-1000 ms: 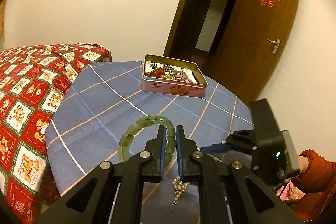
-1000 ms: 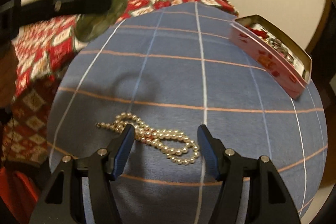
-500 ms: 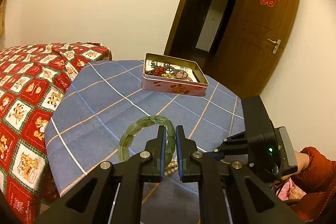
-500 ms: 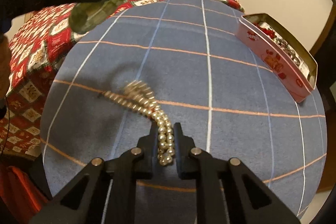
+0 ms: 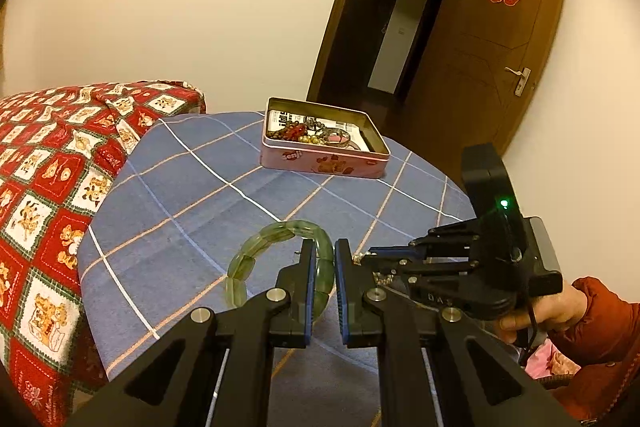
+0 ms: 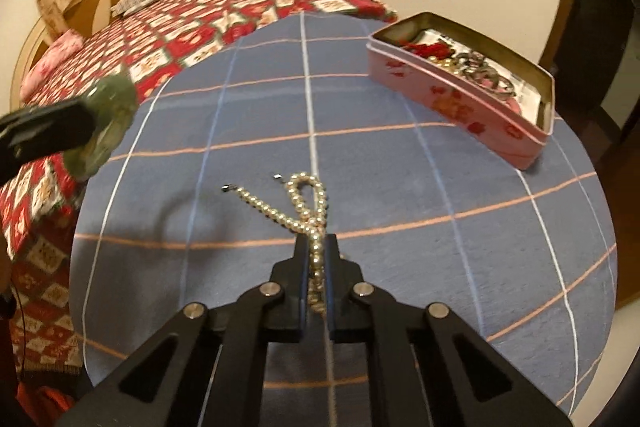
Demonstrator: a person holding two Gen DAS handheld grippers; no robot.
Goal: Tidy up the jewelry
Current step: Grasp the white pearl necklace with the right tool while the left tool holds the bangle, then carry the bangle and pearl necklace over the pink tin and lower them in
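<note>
A: Log the tongs. Left gripper (image 5: 322,267) clenched on the green jade bracelet (image 5: 276,259); most of the ring sticks out ahead and to the left of the tips, clear of the blue checked tablecloth (image 5: 192,195). Right gripper (image 6: 316,259) clenched on the pearl necklace (image 6: 300,207); strand pinched between the pads, a loop and two clasp ends trailing forward of the tips.

B: Destination?

A: Pink tin box (image 6: 464,99), well ahead and to the right of the right tips, lid off, already holding beads and bangles.

B: Risks?

A: Judgement only. Necklace is held at one narrow point, so round beads could slip through the pads; the trailing ends could drag on the cloth or catch the tin's rim. Bracelet is smooth and gripped across one segment; it may pivot or drop if swung. Both tongs sit close together, so collision is possible on approach.
</note>
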